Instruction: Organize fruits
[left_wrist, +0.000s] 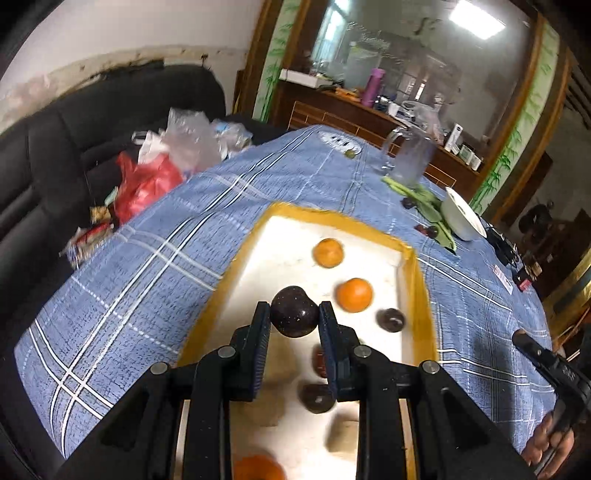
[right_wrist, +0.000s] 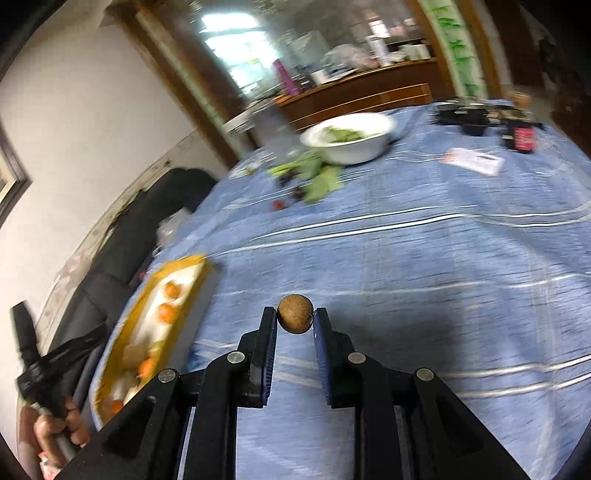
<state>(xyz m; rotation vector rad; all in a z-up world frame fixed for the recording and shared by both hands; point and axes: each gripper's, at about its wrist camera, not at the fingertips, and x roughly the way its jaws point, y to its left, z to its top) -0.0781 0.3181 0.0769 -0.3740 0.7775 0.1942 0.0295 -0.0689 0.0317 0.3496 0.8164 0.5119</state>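
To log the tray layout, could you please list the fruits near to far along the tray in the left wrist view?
Bottom-edge orange → dark fruit → dark plum held in the left gripper → middle orange → far orange.

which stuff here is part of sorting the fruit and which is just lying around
Job: dark plum in left tool; brown fruit in right tool; yellow tray; oranges.
Lying about: white bowl, glass jug, red bag.

**Fruit count**

Left wrist view, centre and lower frame: three oranges (left_wrist: 328, 252) (left_wrist: 354, 294) (left_wrist: 258, 468), four dark round fruits (left_wrist: 294, 312) (left_wrist: 391, 319) (left_wrist: 317, 398) (left_wrist: 318, 360). Right wrist view, centre: one small brown fruit (right_wrist: 295, 314). One yellow-rimmed tray (left_wrist: 421, 295); one white bowl (right_wrist: 349, 138), upper centre.
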